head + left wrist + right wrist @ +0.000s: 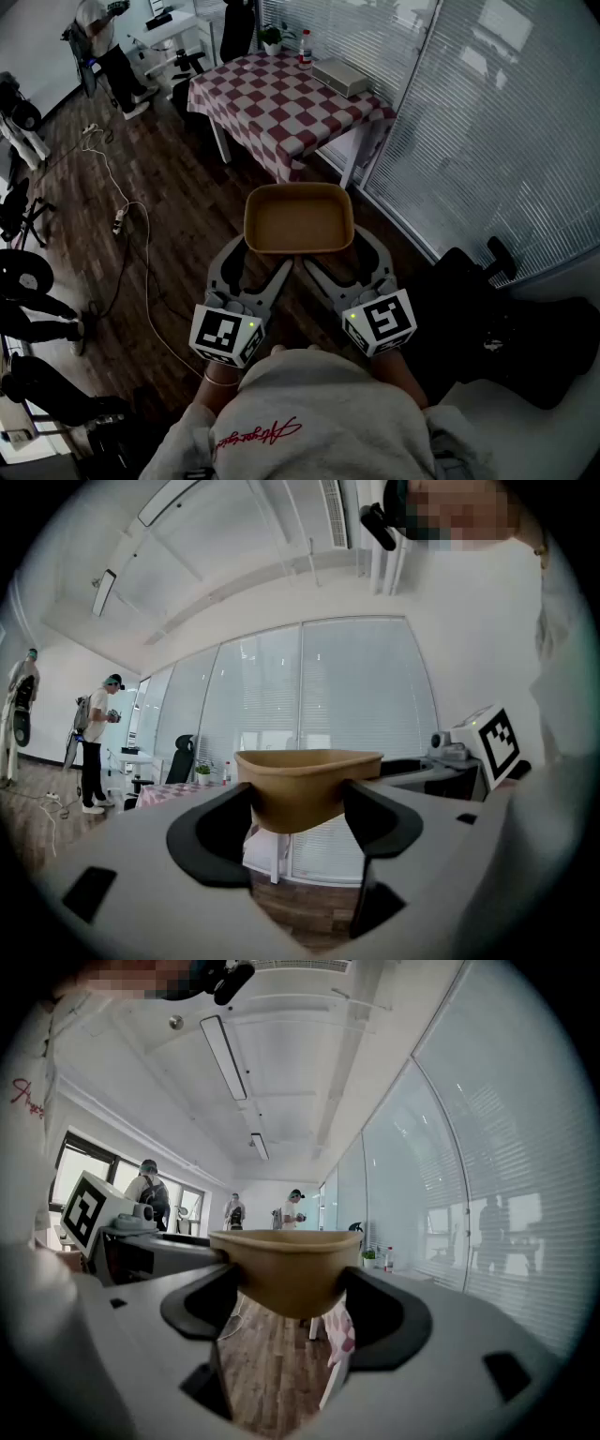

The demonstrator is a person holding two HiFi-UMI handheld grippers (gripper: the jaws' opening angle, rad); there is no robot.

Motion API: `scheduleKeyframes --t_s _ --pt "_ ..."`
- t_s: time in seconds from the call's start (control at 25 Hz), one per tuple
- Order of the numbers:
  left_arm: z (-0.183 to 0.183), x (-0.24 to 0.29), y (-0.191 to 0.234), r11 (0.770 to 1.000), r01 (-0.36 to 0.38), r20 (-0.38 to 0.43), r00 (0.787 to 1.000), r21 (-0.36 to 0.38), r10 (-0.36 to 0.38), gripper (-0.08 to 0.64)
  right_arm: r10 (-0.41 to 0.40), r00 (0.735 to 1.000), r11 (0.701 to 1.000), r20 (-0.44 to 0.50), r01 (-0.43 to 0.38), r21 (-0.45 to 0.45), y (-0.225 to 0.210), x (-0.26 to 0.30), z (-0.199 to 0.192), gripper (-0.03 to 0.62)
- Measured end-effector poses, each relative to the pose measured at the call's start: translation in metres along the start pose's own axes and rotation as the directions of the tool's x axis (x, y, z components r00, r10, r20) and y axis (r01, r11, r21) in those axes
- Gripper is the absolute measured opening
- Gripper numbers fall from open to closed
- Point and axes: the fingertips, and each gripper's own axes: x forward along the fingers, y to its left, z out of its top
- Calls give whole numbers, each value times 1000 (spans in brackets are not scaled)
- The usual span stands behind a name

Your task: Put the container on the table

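Observation:
A tan, shallow rectangular container point(298, 217) hangs in the air above the wooden floor, empty and level. My left gripper point(258, 255) is shut on its near left corner, and my right gripper point(339, 253) is shut on its near right corner. In the left gripper view the container point(305, 785) sits wedged between the two black pads of that gripper point(300, 805). The right gripper view shows the same: the container point(286, 1265) is pressed between the pads of the right gripper point(286, 1290). A table with a red and white checked cloth point(281, 98) stands straight ahead, beyond the container.
On the table's far side lie a grey box point(339, 77), a bottle point(305, 47) and a small plant point(272, 39). A glass wall with blinds point(487, 122) runs along the right. A cable point(141, 244) trails over the floor at the left. A person point(105, 42) stands at the back left.

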Motion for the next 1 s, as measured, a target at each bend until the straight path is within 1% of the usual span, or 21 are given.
scheduleKeyframes --t_s 0.48,0.76,0.88,1.0 --pt "-3 -11 11 1000 25 -17 1000 8 -25 319 -29 999 1000 -13 29 0 16 6 0 364" --pt "-8 -25 18 999 44 -16 999 8 -43 319 -39 999 999 4 39 20 32 6 -6 364" --pt "-12 -30 22 999 47 -19 999 6 -47 319 -39 999 999 6 39 5 40 9 -7 364" --pt "-12 -37 24 999 52 -17 998 3 -52 319 -45 999 999 4 45 14 46 8 -8 364"
